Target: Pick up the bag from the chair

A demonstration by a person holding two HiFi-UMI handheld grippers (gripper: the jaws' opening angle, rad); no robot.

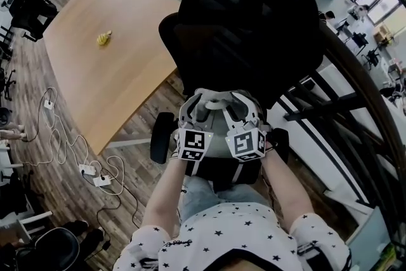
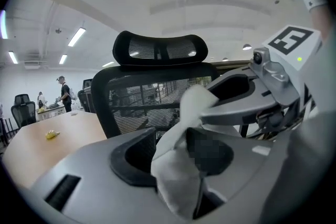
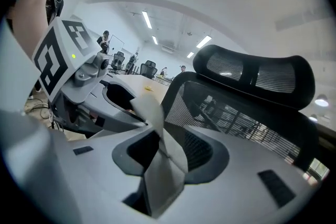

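A black mesh office chair (image 1: 247, 28) stands right in front of me, its backrest (image 2: 152, 102) and headrest (image 3: 257, 68) filling both gripper views. My two grippers are pressed side by side just before it. A white strip of the bag (image 1: 213, 102) runs between them. The left gripper (image 1: 202, 112) is shut on that white fabric (image 2: 178, 165), which bunches up between its jaws. The right gripper (image 1: 236, 110) is shut on the same folded white strip (image 3: 160, 165). Each gripper shows in the other's view: the right gripper (image 2: 247, 99), the left gripper (image 3: 107, 97). The rest of the bag is hidden beneath the grippers.
A long wooden table (image 1: 108, 66) with a small yellow object (image 1: 104, 38) lies to the left. Cables and power strips (image 1: 95, 174) trail over the wood floor below it. A dark railing (image 1: 346, 101) runs along the right. Chair casters (image 1: 162, 136) sit near my arms.
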